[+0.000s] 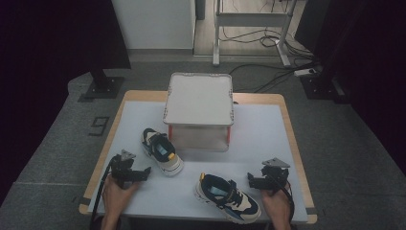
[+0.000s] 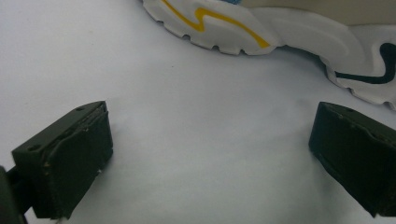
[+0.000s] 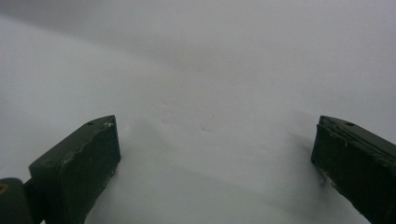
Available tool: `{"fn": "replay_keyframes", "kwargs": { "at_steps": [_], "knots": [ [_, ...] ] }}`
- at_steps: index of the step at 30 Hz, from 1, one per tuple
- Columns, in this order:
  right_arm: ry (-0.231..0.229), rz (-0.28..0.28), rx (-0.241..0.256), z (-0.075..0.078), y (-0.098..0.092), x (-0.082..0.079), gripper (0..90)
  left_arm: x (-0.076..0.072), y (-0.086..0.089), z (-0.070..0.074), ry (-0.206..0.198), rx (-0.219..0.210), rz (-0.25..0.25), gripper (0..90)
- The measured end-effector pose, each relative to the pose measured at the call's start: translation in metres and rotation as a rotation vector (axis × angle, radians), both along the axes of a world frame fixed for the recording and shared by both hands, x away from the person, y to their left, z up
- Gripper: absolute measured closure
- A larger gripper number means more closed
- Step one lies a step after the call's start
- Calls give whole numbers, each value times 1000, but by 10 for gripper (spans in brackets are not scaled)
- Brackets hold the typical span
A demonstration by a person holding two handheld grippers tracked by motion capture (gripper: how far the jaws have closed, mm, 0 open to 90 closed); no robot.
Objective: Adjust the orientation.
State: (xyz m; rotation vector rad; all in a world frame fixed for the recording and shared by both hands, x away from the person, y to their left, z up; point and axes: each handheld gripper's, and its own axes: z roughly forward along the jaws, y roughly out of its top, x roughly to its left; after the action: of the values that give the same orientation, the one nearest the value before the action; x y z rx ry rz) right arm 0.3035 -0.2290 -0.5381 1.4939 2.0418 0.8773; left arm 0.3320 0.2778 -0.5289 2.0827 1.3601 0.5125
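Note:
Two white, navy and yellow sneakers lie on the white table top (image 1: pixel 268 139). One sneaker (image 1: pixel 162 151) sits left of centre with its toe toward the front right. The other sneaker (image 1: pixel 227 196) lies at the front edge. My left gripper (image 1: pixel 145 172) rests on the table just left of the first sneaker, jaws open and pointing at it. In the left gripper view, that gripper (image 2: pixel 210 116) holds nothing, and the shoe's white sole (image 2: pixel 299 32) with a yellow zigzag lies just beyond it. My right gripper (image 1: pixel 251 180) stands open beside the front sneaker's right side, empty (image 3: pixel 215 123) over bare table.
A white box-like stand (image 1: pixel 199 110) with red corner posts occupies the table's middle back, close behind the left sneaker. The wooden table edge (image 1: pixel 297 148) runs along the right. Cables and a metal frame (image 1: pixel 251 21) lie on the floor beyond.

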Motion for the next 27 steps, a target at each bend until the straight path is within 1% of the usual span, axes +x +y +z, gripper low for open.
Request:
{"fn": "replay_keyframes", "kwargs": {
  "at_steps": [14,25,27],
  "knots": [
    [-3,3,2,0,0,0,8,-3,-2,0,-3,1,26,3],
    [-3,3,2,0,0,0,8,-2,-2,0,-2,1,18,0],
    [-3,3,3,0,0,0,8,-2,-1,1,2,0,7,0]
  ]
}}
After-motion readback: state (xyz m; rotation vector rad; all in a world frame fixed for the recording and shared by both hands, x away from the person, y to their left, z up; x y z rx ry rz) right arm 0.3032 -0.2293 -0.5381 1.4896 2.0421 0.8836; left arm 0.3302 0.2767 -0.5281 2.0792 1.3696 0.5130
